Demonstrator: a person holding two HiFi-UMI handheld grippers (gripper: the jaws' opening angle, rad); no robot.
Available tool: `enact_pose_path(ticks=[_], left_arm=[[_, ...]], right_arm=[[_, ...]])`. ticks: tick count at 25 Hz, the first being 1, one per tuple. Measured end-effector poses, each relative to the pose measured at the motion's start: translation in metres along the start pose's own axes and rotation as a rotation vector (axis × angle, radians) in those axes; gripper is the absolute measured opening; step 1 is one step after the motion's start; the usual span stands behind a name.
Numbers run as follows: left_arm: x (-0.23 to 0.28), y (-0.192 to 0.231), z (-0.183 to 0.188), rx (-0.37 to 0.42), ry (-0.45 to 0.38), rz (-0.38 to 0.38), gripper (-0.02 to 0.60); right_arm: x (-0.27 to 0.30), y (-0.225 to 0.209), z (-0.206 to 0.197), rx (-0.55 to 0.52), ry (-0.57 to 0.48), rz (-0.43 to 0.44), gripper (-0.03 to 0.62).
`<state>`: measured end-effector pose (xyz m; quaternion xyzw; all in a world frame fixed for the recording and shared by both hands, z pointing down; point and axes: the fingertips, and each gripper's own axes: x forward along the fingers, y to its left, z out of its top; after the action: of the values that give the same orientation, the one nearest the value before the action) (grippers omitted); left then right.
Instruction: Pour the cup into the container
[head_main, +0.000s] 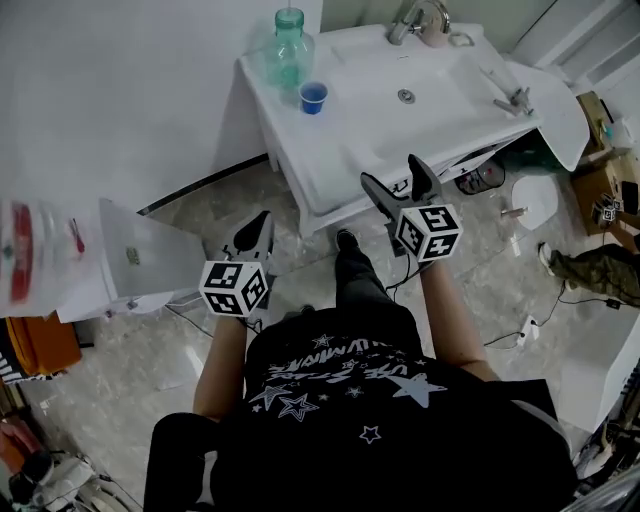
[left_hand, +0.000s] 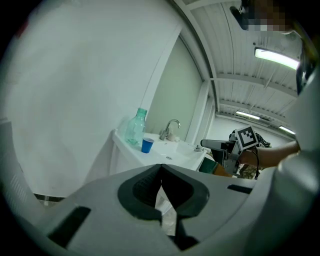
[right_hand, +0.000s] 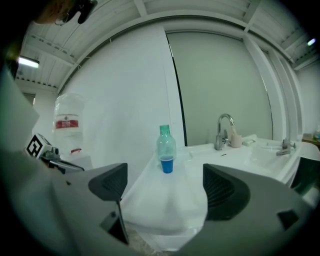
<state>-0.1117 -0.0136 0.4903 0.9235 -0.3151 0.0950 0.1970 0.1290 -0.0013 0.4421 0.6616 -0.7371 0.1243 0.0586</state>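
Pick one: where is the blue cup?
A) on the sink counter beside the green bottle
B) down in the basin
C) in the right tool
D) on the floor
A: the blue cup stands on the sink counter beside the green bottle, while the right tool is open, short of the counter, with nothing between its jaws.

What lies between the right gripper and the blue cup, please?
Nothing stands there. In the right gripper view, only the bare white sink top runs from the open right gripper to the blue cup, which stands just before the green bottle.
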Motion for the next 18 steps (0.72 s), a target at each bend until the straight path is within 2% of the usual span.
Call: enact_pose_path(ticks=[3, 11, 18], left_arm=[[0.021, 0.011, 0.009, -0.008, -0.01, 0.049, 0.009], [0.084, 0.026, 0.036, -0.044, -0.03, 0.186, 0.009], [0.13, 0.039, 0.059, -0.027, -0.036, 0.273, 0.009]], right_arm=[[0.032, -0.016, 0.006, -0.013, 0.008, 0.051, 0.456], [0.118, -0.049, 0.018, -0.064, 0.09, 0.275, 0.454], [0.181, -0.069, 0.023, -0.205, 0.147, 0.467, 0.449]])
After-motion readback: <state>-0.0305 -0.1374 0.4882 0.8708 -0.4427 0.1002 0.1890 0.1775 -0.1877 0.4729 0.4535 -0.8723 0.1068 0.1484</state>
